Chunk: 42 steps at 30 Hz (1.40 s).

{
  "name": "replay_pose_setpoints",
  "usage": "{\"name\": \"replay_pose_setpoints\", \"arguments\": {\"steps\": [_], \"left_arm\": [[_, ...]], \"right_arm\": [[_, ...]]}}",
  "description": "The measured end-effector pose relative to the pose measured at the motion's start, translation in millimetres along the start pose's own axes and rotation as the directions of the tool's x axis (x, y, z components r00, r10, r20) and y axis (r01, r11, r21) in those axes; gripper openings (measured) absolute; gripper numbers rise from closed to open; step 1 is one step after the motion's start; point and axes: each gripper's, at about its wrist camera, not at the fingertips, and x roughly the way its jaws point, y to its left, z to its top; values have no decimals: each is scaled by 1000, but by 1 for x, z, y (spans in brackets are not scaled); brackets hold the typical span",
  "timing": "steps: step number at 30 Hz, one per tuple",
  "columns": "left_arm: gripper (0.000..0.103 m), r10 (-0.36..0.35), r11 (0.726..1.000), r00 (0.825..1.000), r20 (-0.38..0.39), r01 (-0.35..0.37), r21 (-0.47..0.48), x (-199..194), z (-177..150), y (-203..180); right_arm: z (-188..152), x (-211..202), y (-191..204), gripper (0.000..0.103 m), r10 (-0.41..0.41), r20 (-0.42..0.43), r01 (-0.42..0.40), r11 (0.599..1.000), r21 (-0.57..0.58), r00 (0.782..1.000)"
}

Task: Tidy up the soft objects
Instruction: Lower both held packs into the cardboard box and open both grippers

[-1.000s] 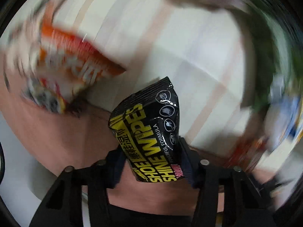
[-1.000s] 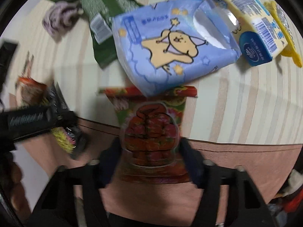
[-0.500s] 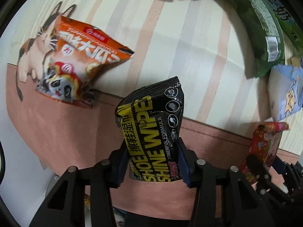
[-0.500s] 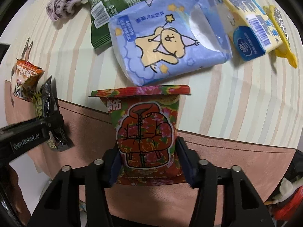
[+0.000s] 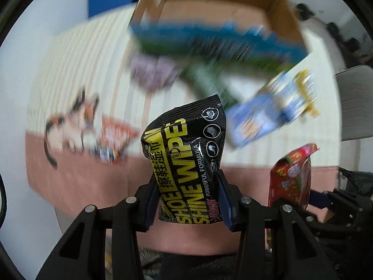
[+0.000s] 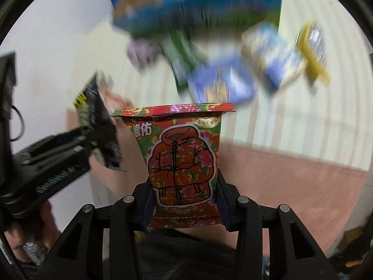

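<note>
My left gripper (image 5: 187, 206) is shut on a black and yellow shoe shine wipes pack (image 5: 186, 161), held upright above the table's near edge. My right gripper (image 6: 184, 206) is shut on a red floral wipes pack (image 6: 181, 158) with a jacket drawing. Each pack also shows in the other view: the floral pack at the right (image 5: 291, 177), the black pack at the left (image 6: 93, 107). A blurred cardboard box (image 5: 216, 11) stands at the back.
On the striped cloth (image 5: 93, 70) lie an orange snack bag (image 5: 112, 140), a purple cloth (image 5: 151, 72), a green pack (image 5: 205, 81), a blue tissue pack (image 5: 261, 119) and a yellow-blue pack (image 5: 300, 93). A pink band (image 6: 291, 182) runs along the near edge.
Both grippers have lifted and tilted up with their packs, so the cardboard box at the back has come into view. The background is motion-blurred.
</note>
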Motion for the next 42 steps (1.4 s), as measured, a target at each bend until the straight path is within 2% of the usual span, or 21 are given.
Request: {"name": "replay_pose_setpoints", "arguments": {"steps": [1,3,5,7,10,12,15,16,18,20,24,28,30,31,33,35,37,38,40,42], "left_arm": [[42,-9,1000,1000,13,9,15,-3,33,17],[42,-43,998,998,47,40,58,-23,75,6],[42,-63,994,996,63,58,90,-14,124,21],[42,-71,991,995,75,62,116,-6,179,23],[42,-84,986,995,48,76,148,17,256,21],[42,-106,984,994,21,101,148,39,297,17],[42,-136,978,990,-43,141,153,86,347,12],[42,-144,976,987,-64,153,153,88,358,1],[42,-159,971,981,-114,176,160,117,383,-7],[42,-158,967,976,-150,184,176,132,399,-20],[42,-165,956,967,-192,205,211,157,410,-37],[45,-153,949,964,-218,205,241,167,413,-50],[46,-158,955,962,-223,206,212,170,414,-47],[48,-164,957,960,-229,211,200,169,414,-45],[59,-178,958,956,-234,223,182,169,414,-42],[77,-185,959,957,-225,226,170,165,412,-39],[87,-166,962,968,-191,201,185,158,408,-36],[89,-157,963,972,-177,190,191,156,407,-35],[94,-146,965,979,-144,173,199,148,402,-31],[98,-146,965,982,-117,167,204,143,399,-26]], "right_arm": [[13,-18,3,47,5,40,-5,1000,1,999],[36,-51,7,47,0,122,1,1000,-3,993],[71,-86,6,47,-37,203,38,999,0,978],[120,-90,8,47,-84,248,83,996,13,965],[185,-78,2,47,-160,256,151,987,57,953],[227,-61,-8,47,-205,240,194,978,71,949],[284,-27,-26,47,-255,199,243,966,84,946],[302,-13,-32,47,-275,181,262,961,93,944],[327,10,-40,47,-297,158,283,953,108,942],[348,28,-47,47,-311,138,295,947,124,940],[386,57,-59,47,-329,116,311,939,144,937],[399,73,-64,48,-352,101,336,931,145,931],[402,78,-69,49,-327,73,313,936,161,942],[403,80,-69,54,-340,66,327,932,157,938],[403,79,-67,59,-358,74,346,928,139,931],[400,77,-65,66,-348,71,335,931,142,935],[396,74,-60,76,-342,79,329,933,148,936],[393,71,-57,79,-348,86,334,931,148,934],[386,64,-48,101,-373,101,356,922,151,922],[377,59,-40,102,-398,111,379,912,155,911]]}}
